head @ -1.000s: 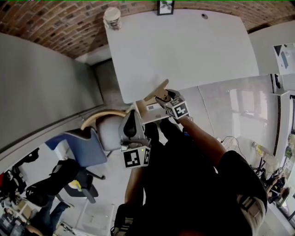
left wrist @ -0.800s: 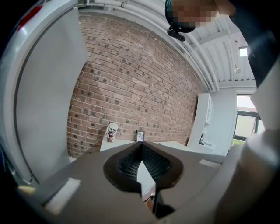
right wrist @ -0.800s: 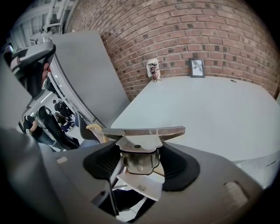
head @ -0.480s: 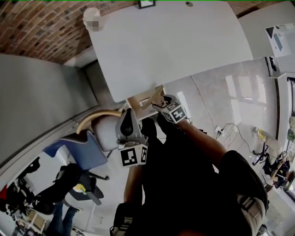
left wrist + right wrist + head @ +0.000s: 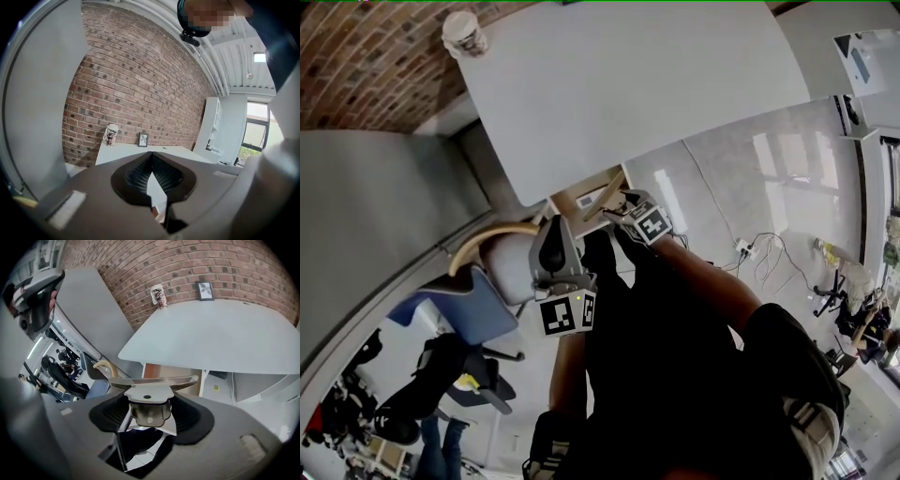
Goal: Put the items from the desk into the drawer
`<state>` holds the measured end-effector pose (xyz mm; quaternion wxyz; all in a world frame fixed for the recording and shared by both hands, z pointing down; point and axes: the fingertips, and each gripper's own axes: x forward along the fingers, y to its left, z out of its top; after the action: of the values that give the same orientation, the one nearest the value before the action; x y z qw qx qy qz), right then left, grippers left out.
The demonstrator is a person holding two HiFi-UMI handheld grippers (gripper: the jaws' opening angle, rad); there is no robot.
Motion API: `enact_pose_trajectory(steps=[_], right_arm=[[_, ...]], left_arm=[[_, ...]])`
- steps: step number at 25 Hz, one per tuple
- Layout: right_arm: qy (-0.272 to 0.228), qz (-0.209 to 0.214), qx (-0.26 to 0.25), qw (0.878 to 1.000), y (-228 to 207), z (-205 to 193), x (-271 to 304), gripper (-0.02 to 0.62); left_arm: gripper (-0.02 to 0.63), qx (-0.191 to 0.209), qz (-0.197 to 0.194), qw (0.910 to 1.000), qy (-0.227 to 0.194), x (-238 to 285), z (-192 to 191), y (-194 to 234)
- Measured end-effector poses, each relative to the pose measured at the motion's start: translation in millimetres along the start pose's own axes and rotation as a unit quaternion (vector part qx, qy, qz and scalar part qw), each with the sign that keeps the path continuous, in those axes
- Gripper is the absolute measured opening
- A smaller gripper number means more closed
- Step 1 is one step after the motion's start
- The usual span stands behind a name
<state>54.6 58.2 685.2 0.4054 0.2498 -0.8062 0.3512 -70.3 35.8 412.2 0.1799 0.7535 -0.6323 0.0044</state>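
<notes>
Gripping a silvery sheet-metal desk tool with a wide flat top bar (image 5: 151,399), the right gripper (image 5: 623,201) has its jaws clamped on the tool's lower body, held off the desk just in front of its near edge. What kind of tool it is I cannot tell. It looks stiff, fairly light and smooth, so likely slippery. The narrow body under the bar seems the surest hold, since the thin wings could twist in the pads. The left gripper (image 5: 151,157) has its jaws together on nothing.

On the pale grey desk top (image 5: 628,84) stand a patterned paper cup (image 5: 463,33) at the far left corner and a small framed picture (image 5: 205,290) at the far edge. Below the near edge sits a wood-fronted drawer unit (image 5: 168,373); whether it is open is unclear. A red brick wall (image 5: 197,258) lies beyond, a grey partition (image 5: 366,216) to the left, and a grey chair with a curved wooden rail (image 5: 502,251) near left.
</notes>
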Motion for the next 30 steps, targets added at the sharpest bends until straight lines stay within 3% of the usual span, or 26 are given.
enact_pose_trajectory(steps=[7,18,26,30], right_arm=[[0.026,0.003,0.021,0.999,-10.0,-20.8,36.0,0.284],[0.073,-0.032,0.073,0.994,-42.5,-54.5,104.4,0.284],[0.105,-0.047,0.083,0.99,-65.5,-90.1,147.0,0.284],[0.11,-0.054,0.095,0.988,-72.1,-99.6,163.4,0.284]], left_arm=[[0.015,-0.001,0.002,0.9999,0.011,5.2,-13.8,6.9],[0.015,-0.007,0.017,0.9995,0.025,11.2,-46.2,33.3],[0.015,-0.011,0.013,0.9993,0.033,18.1,-71.1,34.4],[0.015,0.017,0.024,0.9985,0.047,13.1,-87.7,36.1]])
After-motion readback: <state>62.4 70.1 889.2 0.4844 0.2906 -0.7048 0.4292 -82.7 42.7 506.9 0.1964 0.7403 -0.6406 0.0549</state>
